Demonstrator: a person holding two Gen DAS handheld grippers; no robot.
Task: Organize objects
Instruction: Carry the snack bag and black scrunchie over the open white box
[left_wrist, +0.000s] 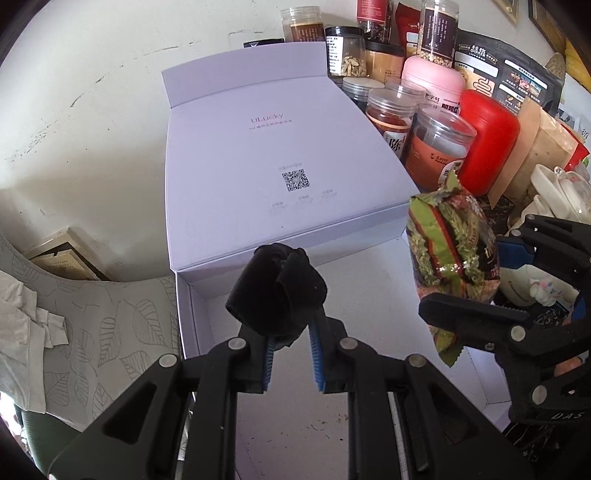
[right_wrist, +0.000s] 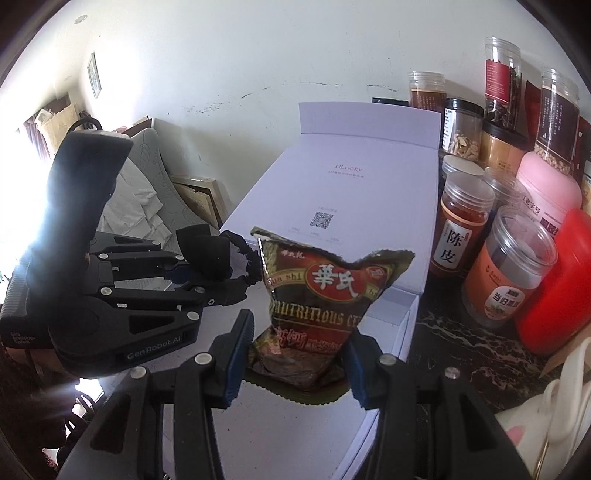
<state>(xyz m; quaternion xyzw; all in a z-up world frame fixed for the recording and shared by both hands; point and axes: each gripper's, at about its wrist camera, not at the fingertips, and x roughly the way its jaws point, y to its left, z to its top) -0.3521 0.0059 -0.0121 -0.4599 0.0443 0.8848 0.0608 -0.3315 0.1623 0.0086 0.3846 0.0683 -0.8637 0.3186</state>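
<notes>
Here the left gripper (left_wrist: 291, 332) clamps a black cloth roll (left_wrist: 277, 288), the right gripper (right_wrist: 295, 354) a snack packet (right_wrist: 325, 306). Best lower both well inside the open white box (left_wrist: 192, 317) before letting go.

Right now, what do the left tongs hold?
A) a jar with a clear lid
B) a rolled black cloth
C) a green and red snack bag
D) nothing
B: the left tongs are shut on a rolled black cloth, while the snack bag sits in the right tongs.
</notes>
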